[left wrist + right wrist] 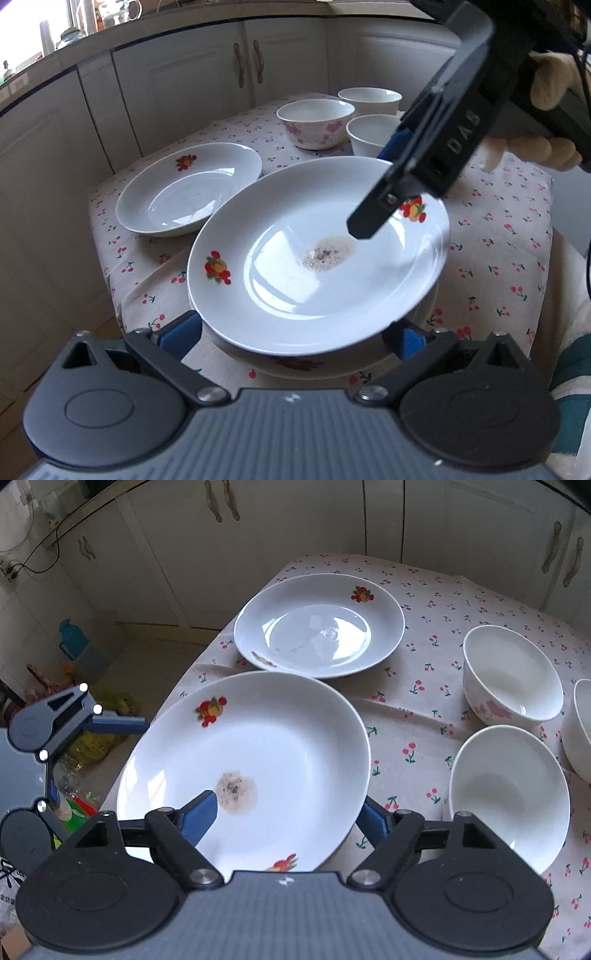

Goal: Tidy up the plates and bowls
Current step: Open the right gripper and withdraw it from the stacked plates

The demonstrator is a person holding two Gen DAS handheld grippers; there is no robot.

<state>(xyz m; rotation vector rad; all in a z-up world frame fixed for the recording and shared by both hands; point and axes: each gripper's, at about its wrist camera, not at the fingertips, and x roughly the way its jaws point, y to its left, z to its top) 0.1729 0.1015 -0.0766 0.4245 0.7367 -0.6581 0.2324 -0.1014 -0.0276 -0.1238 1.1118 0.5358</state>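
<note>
Stained plate (258, 753) pinched by right gripper (284, 819); left gripper (299, 332) open nr rim.

I count three plates: soiled plate (317, 258) lifted, another plate (332, 363) under it, third plate (188, 188) beside. Three bowls: pink-flowered bowl (316, 123), two plain white bowls (369, 99) (369, 133). Two grippers: left gripper (295, 332), right gripper (284, 819).

Plates (243, 760), (319, 624): glossy white glazed ceramic, fruit decals; near one carries a dull brownish smear.
Bowls (511, 675), (508, 797): smooth glazed ceramic, one with pink flowers.
Tablecloth (421, 590): matt woven cloth, cherry print, creased.
Grippers (295, 332), (288, 819): matt black plastic, blue pads, bright metal rivets.
Cabinets (207, 66): smooth satin cream doors.
</note>
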